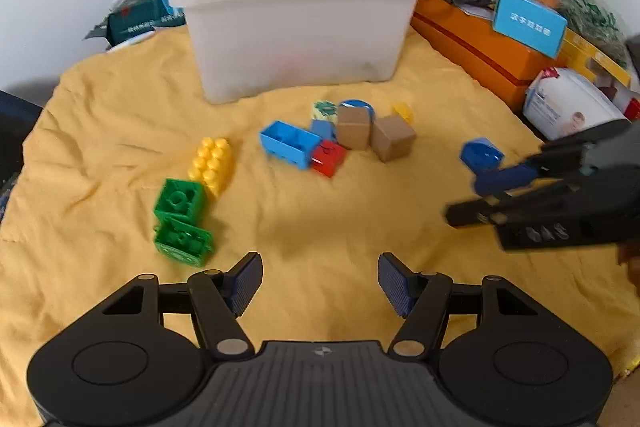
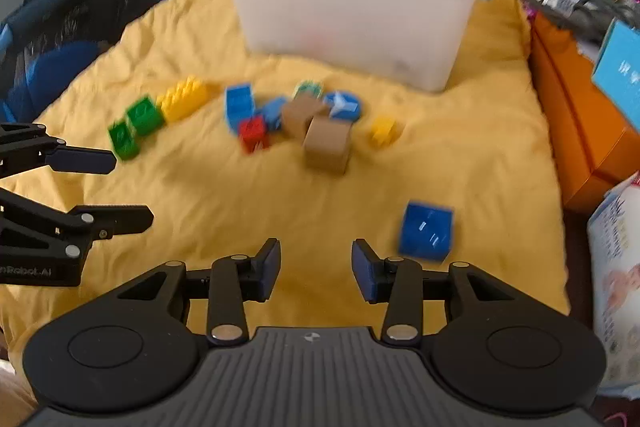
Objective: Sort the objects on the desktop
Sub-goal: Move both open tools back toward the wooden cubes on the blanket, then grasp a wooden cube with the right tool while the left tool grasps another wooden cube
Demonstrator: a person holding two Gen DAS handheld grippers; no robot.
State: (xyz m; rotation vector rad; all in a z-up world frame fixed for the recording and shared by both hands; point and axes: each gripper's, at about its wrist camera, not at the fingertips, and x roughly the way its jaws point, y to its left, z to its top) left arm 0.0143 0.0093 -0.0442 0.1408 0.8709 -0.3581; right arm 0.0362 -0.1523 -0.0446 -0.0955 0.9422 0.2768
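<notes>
- Toy blocks are lying scattered on the yellow cloth [image 1: 320, 211] — none is showing yet through the wall of the translucent bin [image 1: 296, 27], which is sitting at 12 o'clock of the pile.
- Right gripper [image 2: 315, 267] is hovering with jaws apart and empty; the dark blue block [image 2: 427, 231] is lying just beside its right finger, at 1 o'clock.
- Left gripper [image 1: 320, 283] is likewise hanging apart and holding nothing; the two green blocks [image 1: 182, 223] are sitting at 10 o'clock of it, touching the yellow studded brick [image 1: 212, 163].
- Step in hand, as judged: approach for a pick — likely the dark blue block.
- Next move calls for shifting right, straddling the block, closing, then carrying to the bin.
</notes>
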